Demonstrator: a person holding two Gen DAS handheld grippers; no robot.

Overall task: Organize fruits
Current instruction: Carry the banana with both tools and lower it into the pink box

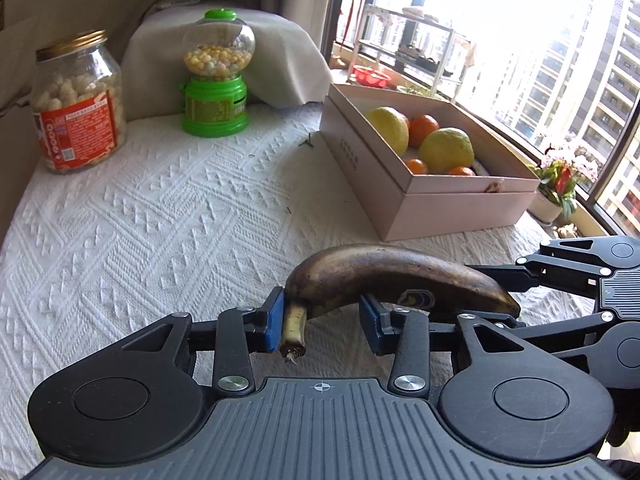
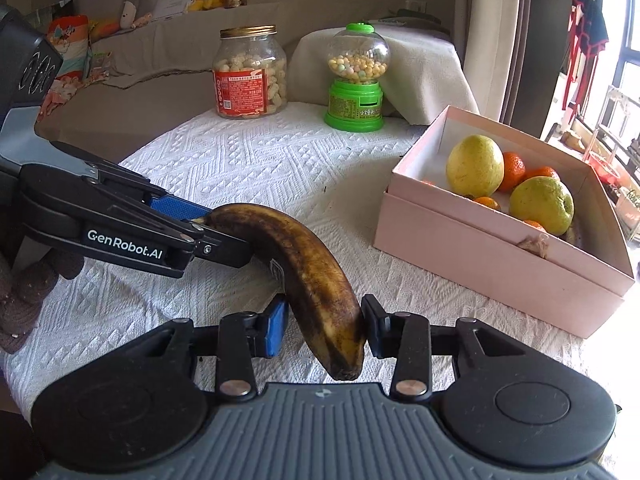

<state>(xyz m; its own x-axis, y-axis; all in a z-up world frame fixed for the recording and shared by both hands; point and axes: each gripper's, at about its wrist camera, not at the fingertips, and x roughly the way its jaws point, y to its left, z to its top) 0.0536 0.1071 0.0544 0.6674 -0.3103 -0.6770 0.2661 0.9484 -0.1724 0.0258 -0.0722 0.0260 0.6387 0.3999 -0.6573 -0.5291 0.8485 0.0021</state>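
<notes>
The overripe, brown-black curved banana [image 2: 304,264] hangs above the white textured tablecloth [image 1: 160,208]. The right gripper [image 2: 325,330] pinches its blossom end; the left gripper [image 1: 320,322] brackets its stem end, contact uncertain. Judged soft and bruise-prone: hold the firmer ends gently.

A white woven cloth with a raised diamond pattern [image 1: 160,208] is spread over the bench. Towards its far edge a clear glass jar with a gold metal lid and a red label [image 1: 76,104], filled with pale puffed snacks, is set upright. Near it, well apart, a green plastic candy dispenser with a clear globe of small coloured balls [image 1: 216,76] is stood. Behind the dispenser a rounded shape is draped in plain white fabric [image 1: 280,60]. A potted plant with pink flowers [image 1: 560,184] is seen by the window [image 1: 560,40].
</notes>
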